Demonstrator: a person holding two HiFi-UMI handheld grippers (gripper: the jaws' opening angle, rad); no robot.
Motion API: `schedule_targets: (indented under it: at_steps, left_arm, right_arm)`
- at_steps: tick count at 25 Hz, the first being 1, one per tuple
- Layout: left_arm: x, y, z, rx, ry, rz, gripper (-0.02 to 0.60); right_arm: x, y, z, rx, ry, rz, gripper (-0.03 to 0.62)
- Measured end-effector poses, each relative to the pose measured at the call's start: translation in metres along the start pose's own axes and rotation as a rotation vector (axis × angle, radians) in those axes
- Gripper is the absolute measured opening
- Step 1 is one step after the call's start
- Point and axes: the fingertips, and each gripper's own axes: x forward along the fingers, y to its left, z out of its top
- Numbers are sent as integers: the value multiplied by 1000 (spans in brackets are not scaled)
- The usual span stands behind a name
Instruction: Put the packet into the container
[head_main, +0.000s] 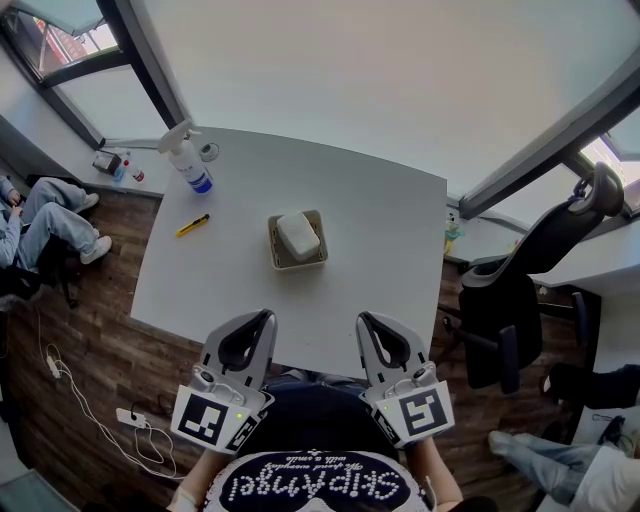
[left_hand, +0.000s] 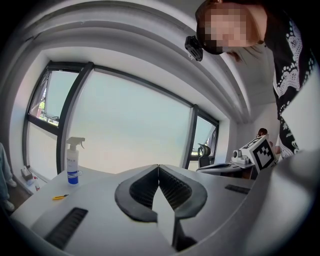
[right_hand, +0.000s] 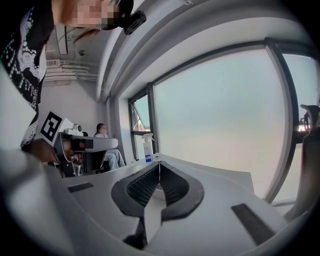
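A white packet lies inside the small square grey container near the middle of the white table. Both grippers hang at the table's near edge, well short of the container, and neither touches anything. In the head view my left gripper has its jaws together and nothing between them, and my right gripper is the same. The left gripper view shows the left gripper shut and empty. In the right gripper view the right gripper is also shut and empty. Neither gripper view shows the container.
A spray bottle stands at the table's far left corner, with a yellow pen lying nearer on the left. A black office chair is to the right of the table. A person sits on the floor at left. Cables trail across the floor.
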Motion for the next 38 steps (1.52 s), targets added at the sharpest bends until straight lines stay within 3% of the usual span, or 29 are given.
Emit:
schedule_targets:
  at_steps: [16, 25, 31, 38]
  left_arm:
    - [-5, 3, 1, 2, -2, -3, 8]
    - [-3, 4, 2, 1, -4, -2, 8]
    - [-3, 6, 1, -2, -2, 3, 9]
    - [0, 7, 1, -4, -2, 2, 8]
  right_arm:
    - [2, 2, 6, -22, 43, -29, 17]
    - [5, 6, 6, -41, -5, 1, 15]
    - [5, 0, 4, -52, 61, -27, 15]
    - [7, 0, 4, -55, 67, -24, 15]
